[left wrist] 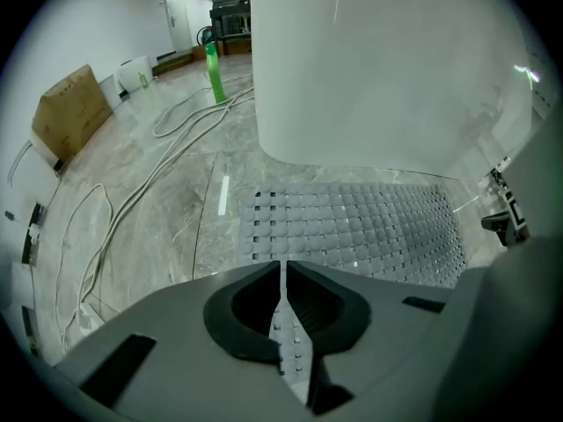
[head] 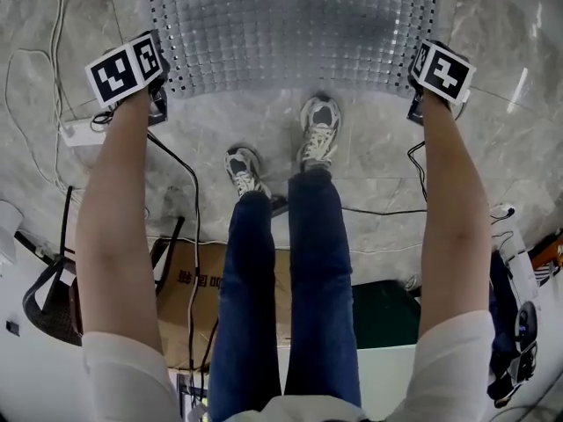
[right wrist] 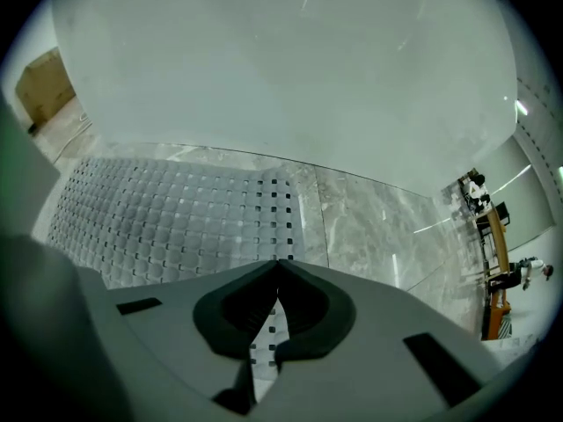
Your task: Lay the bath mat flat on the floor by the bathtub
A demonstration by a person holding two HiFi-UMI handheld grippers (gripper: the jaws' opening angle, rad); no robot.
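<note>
From the head view, the bath mat (head: 290, 29) lay on the marble floor (head: 378, 161) ahead of the person's shoes (head: 321, 130), its long axis running left to right across the picture. The left gripper (head: 157, 99) sat at the mat's near left corner and the right gripper (head: 417, 102) at its near right corner. In the left gripper view, the left gripper (left wrist: 283, 266) was clamped on the mat's edge, a thin strip of it pinched between the closed jaws. The rest of the mat (left wrist: 361, 231) stretched off to the right along the foot of the white bathtub (left wrist: 378, 69). Cables (left wrist: 176, 130) and a cardboard box (left wrist: 70, 108) lay farther left. In the right gripper view, the right gripper (right wrist: 278, 266) was likewise closed on the mat's corner. The mat (right wrist: 167, 222) ran away to the left, flat beside the bathtub (right wrist: 290, 69).
</note>
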